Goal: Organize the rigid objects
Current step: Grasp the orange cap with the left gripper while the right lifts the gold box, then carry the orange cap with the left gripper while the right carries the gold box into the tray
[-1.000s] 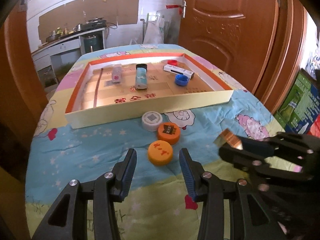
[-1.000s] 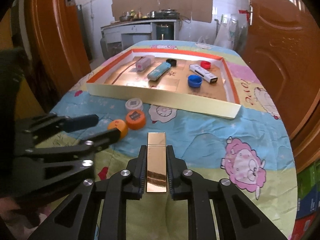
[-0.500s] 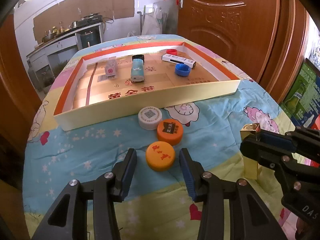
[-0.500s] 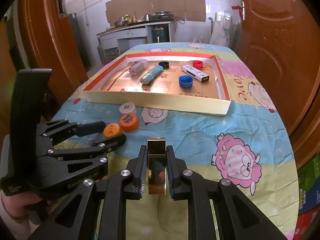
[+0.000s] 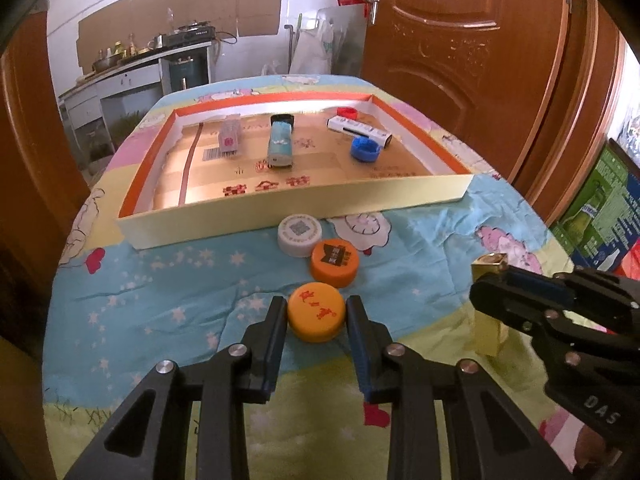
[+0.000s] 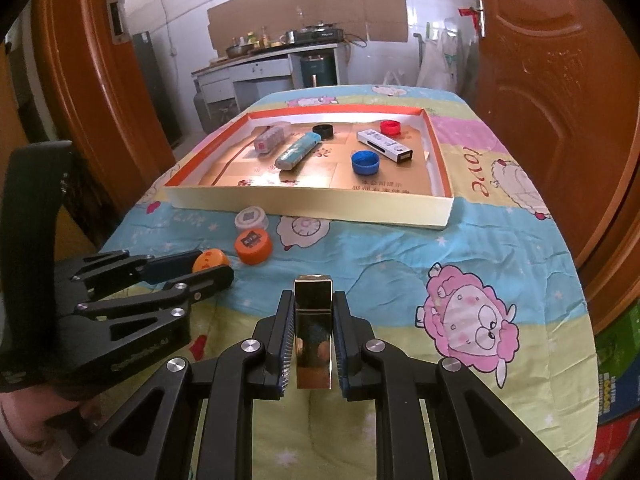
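A yellow-orange bottle cap (image 5: 316, 318) lies on the cartoon-print cloth between the fingers of my left gripper (image 5: 316, 310). Its jaws are closing and the pads touch the cap's sides. In the right wrist view the cap (image 6: 210, 260) peeks out between the left gripper's fingers (image 6: 200, 268). My right gripper (image 6: 313, 300) is shut on a shiny gold rectangular block (image 6: 313, 332), held upright. The left wrist view shows that block (image 5: 490, 334) low over the cloth in the right gripper (image 5: 490, 280). Beyond stands the shallow cardboard tray (image 5: 296, 210).
An orange cap (image 5: 334, 263) and a white cap (image 5: 299, 235) lie just ahead of the yellow one, before the tray's front wall. Inside the tray are a blue cap (image 5: 364, 149), red cap (image 5: 346, 112), black cap (image 5: 282, 119), white box (image 5: 358, 130) and teal tube (image 5: 280, 145). Wooden doors flank the table.
The left jaws have narrowed onto the yellow cap, which now sits deeper between the fingers. The right gripper has tipped the gold block from slanted to upright.
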{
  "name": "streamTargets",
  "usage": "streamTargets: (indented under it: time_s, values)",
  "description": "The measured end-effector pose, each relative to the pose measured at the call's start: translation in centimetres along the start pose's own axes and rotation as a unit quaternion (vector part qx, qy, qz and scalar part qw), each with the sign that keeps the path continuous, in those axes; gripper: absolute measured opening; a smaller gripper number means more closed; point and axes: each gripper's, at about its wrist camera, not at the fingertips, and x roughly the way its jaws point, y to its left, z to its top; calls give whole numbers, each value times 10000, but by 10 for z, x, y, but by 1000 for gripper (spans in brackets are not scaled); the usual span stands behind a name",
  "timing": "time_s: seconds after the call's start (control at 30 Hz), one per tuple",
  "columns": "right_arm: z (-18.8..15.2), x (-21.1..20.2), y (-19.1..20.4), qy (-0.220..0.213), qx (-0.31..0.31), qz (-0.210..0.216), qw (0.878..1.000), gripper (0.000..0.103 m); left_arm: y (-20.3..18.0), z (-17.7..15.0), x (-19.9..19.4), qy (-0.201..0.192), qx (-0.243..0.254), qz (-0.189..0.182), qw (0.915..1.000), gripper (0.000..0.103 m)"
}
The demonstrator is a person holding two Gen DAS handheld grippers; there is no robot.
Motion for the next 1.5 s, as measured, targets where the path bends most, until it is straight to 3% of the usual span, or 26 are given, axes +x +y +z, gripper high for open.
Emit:
streamTargets:
  time_s: [0.67, 1.5]
  values:
    - [26, -21, 10, -252, -60, 43, 9997, 18, 16, 25, -56, -727, -284, -115, 9969, 31]
    - [66, 3, 5, -163, -12, 242, 9996, 18, 42, 53, -42, -683, -575, -27, 9960, 31]
